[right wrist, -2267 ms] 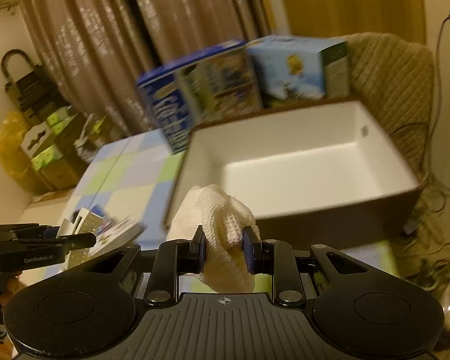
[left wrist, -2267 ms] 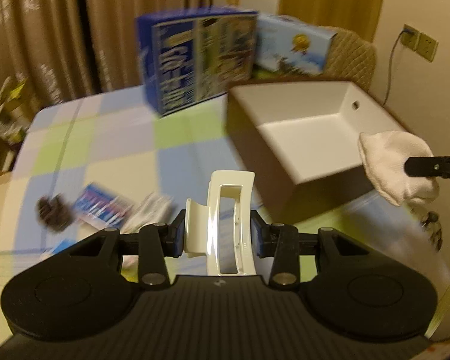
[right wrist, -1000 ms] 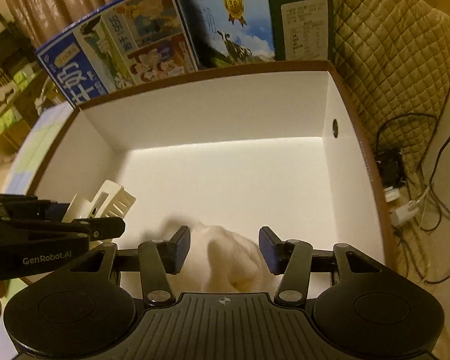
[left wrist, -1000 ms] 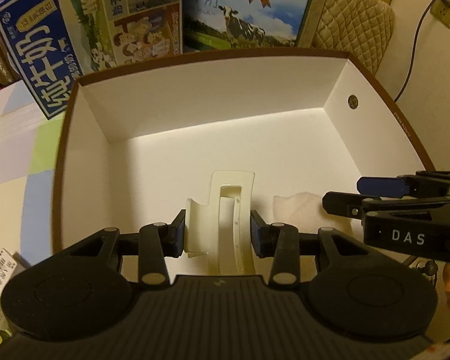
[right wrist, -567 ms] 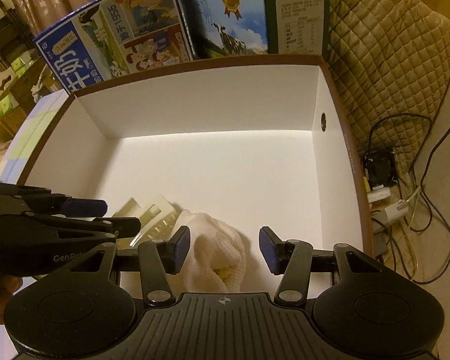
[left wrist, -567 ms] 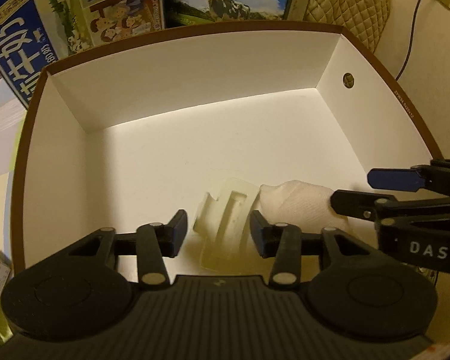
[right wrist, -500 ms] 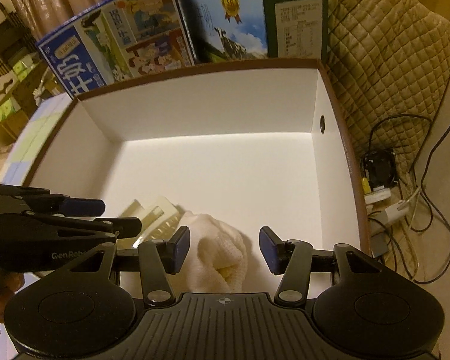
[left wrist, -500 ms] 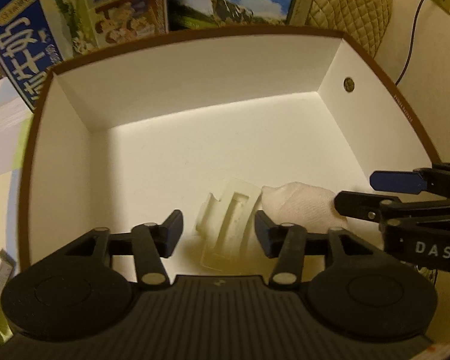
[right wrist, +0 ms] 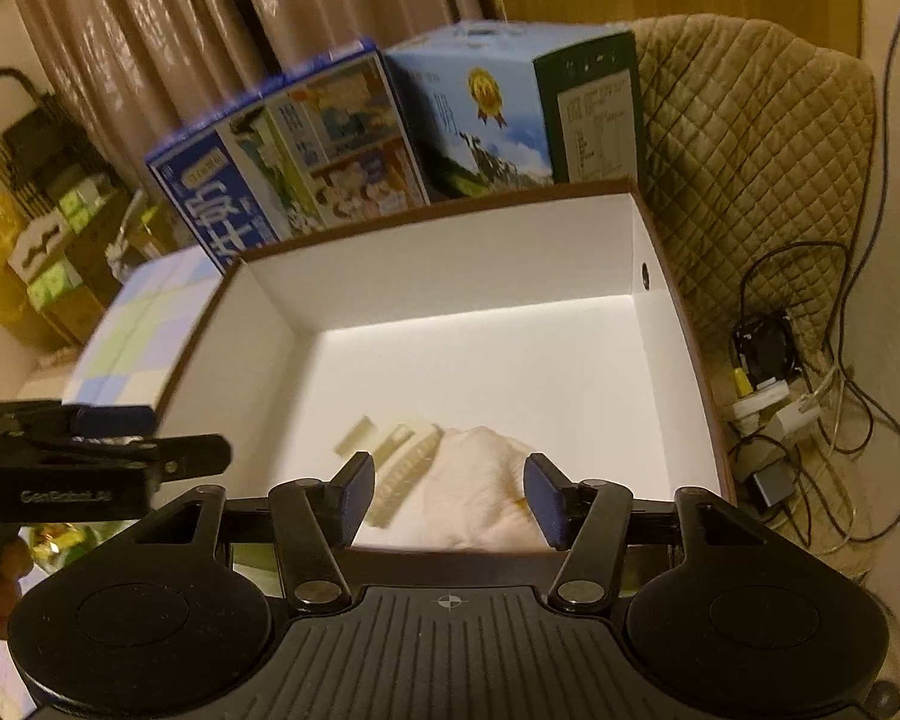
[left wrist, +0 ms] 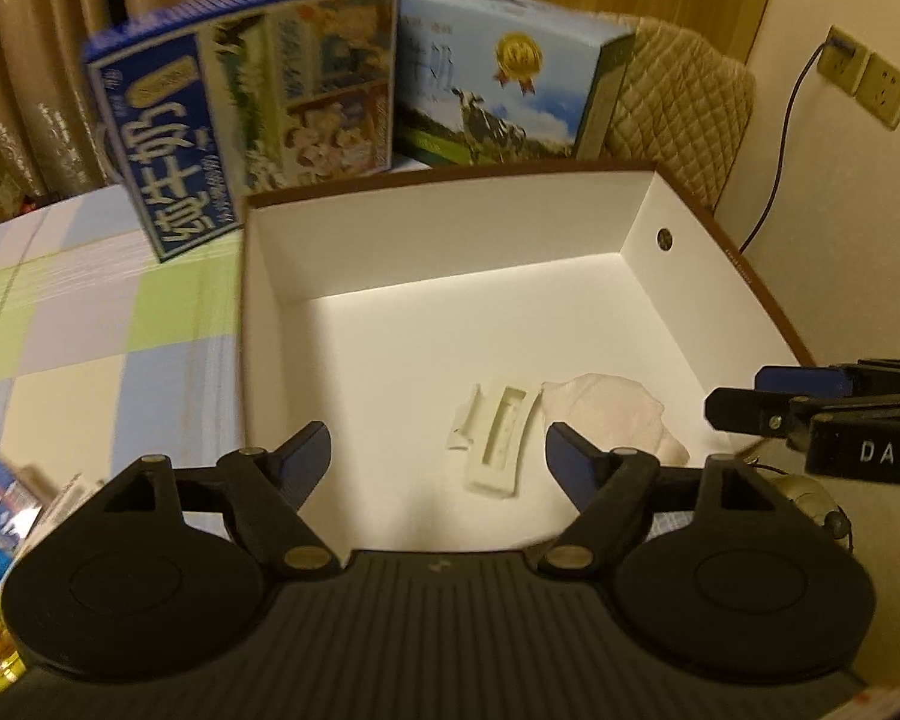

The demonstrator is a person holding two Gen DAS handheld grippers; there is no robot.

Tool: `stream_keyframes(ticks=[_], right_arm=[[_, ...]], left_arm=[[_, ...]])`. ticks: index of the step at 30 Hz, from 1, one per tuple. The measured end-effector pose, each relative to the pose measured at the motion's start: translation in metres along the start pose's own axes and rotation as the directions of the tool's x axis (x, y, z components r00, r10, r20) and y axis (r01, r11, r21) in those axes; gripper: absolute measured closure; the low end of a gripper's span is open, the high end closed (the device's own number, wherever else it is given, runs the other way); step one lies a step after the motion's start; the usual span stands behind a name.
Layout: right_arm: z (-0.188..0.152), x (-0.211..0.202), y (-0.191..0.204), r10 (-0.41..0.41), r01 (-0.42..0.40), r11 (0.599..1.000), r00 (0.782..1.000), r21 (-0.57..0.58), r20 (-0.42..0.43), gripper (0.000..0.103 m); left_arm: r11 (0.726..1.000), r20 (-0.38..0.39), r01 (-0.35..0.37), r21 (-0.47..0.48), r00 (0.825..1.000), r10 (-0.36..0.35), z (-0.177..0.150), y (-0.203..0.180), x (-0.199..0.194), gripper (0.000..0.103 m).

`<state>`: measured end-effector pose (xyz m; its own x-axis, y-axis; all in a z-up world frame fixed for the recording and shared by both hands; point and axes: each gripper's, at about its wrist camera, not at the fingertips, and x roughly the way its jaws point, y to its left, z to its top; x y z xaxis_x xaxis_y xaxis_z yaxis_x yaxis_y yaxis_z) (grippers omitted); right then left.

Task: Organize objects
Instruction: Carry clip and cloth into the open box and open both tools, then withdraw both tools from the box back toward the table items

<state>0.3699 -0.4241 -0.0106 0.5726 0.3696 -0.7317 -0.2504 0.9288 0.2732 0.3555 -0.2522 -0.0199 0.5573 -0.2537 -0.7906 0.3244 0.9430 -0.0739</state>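
White clip (left wrist: 498,447) and cloth (left wrist: 612,417) touching in the box (left wrist: 438,228), beyond both empty, wide-apart tools (left wrist: 438,459) (right wrist: 448,495).

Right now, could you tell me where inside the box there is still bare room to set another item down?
The box floor is bare along its far wall and whole left half. It is crowded only near the front right, where the cream hair clip lies beside the white cloth. Both tongs, left and right, hang open.

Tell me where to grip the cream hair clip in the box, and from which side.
Grip the hair clip across its narrow width at mid-length, from above. It lies flat on the box floor with the white cloth against its right edge, so probably approach slightly from the left.
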Motion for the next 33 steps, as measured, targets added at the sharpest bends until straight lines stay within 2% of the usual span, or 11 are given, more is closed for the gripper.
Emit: stream_keyframes(ticks=[8, 18, 33], right_arm=[[-0.028, -0.031, 0.025, 0.007, -0.009, 0.998, 1.0, 0.061, 0.028, 0.05], [-0.061, -0.053, 0.07, -0.009, 0.007, 0.998, 1.0, 0.064, 0.025, 0.05], [-0.11, -0.051, 0.146, -0.01, 0.011, 0.998, 1.0, 0.067, -0.029, 0.05]], left_arm=[[0.999, 0.011, -0.012, -0.036, 1.0, 0.013, -0.037, 0.029, -0.052, 0.026], [0.998, -0.001, -0.022, -0.054, 1.0, 0.022, -0.082, 0.067, -0.092, 0.024], [0.994, -0.019, -0.063, -0.09, 0.998, 0.062, -0.141, 0.143, -0.142, 0.021]])
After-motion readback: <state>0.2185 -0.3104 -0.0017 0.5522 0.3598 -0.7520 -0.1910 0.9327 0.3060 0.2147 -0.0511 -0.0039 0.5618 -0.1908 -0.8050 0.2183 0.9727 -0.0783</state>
